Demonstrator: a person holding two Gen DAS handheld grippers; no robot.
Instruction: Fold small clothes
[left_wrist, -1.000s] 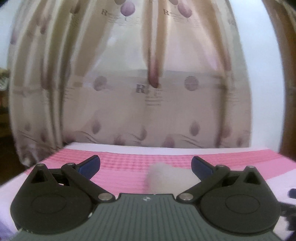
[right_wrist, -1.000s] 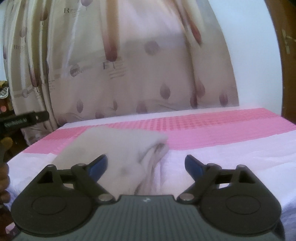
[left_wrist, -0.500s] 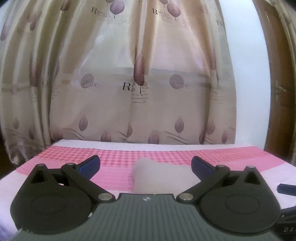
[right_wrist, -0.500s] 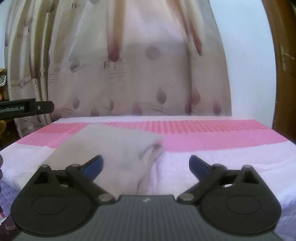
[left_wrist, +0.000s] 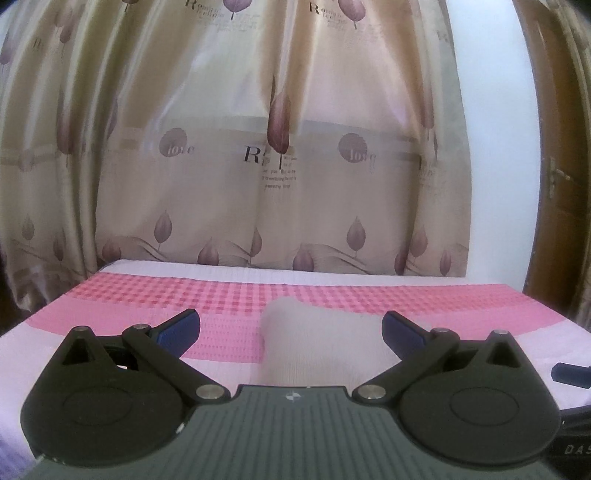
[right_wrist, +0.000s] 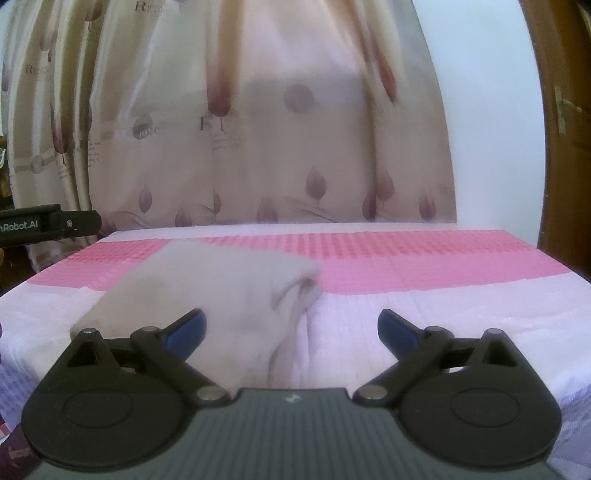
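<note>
A small pale beige garment lies folded on the pink and white bed cover, its layered edge facing right. In the left wrist view the same garment sits between and just beyond the blue fingertips. My left gripper is open and holds nothing. My right gripper is open too, with the garment under its left finger and bare cover under its right one. The left gripper's black body shows at the left edge of the right wrist view.
A beige curtain with leaf prints hangs behind the bed. A white wall and a brown wooden door stand to the right. The bed's far edge meets the curtain. The right gripper's tip shows at the right edge.
Both views have steadied and shifted a little. The garment lies where it was. Both grippers stay open.
</note>
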